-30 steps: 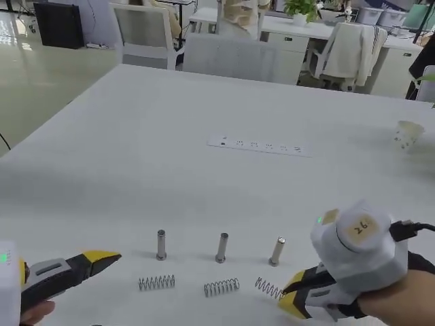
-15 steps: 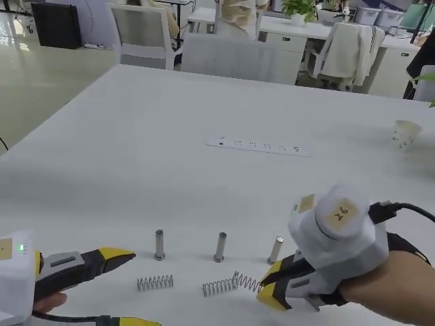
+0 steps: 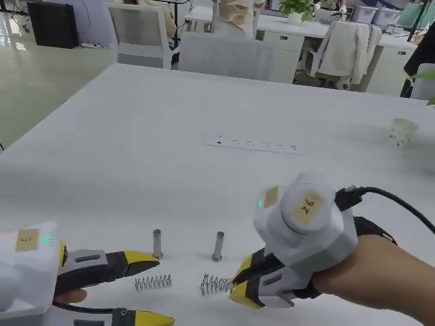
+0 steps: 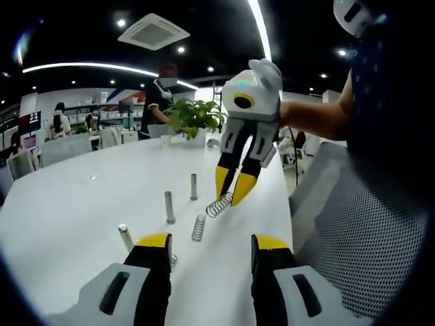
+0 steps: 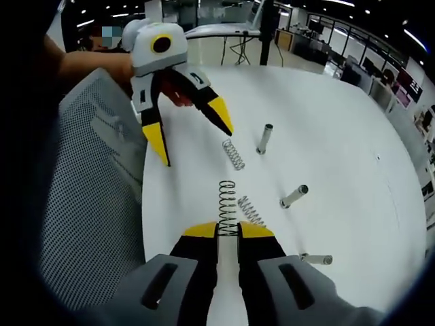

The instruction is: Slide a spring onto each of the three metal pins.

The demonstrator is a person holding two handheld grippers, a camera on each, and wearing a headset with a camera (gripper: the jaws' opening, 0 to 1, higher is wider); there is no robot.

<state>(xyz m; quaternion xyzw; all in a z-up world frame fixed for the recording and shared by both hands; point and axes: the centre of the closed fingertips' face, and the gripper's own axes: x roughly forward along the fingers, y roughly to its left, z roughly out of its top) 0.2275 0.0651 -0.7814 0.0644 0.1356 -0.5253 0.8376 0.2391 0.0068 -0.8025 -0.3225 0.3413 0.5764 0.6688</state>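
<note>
My right gripper (image 5: 228, 231) is clamped on the near end of one spring (image 5: 227, 204). The spring sticks straight out ahead of the jaws, clear of the table (image 5: 353, 122). My left gripper (image 4: 213, 243) is spread wide with nothing in it and hangs ahead of the right one, off to its left.

The three pins (image 5: 264, 138) stand ahead and to the right of my right jaws, all bare. The middle pin (image 5: 293, 197) looks closest to the spring's free end. A second spring (image 5: 250, 210) lies just right of the held one. A third spring (image 5: 233, 153) lies further ahead, between the left gripper's tips and the far pin.

My worries from here:
- I grip only the end coils, so the free end can droop or wobble.
- If it meets a pin top off centre, a coil may snag the rim and buckle sideways.
- A snag could also tip the pin; I cannot tell whether the pins are fixed.
- Squeezing harder could shoot the spring out of the jaws.
- Coming down low, I might sweep the second spring away.
</note>
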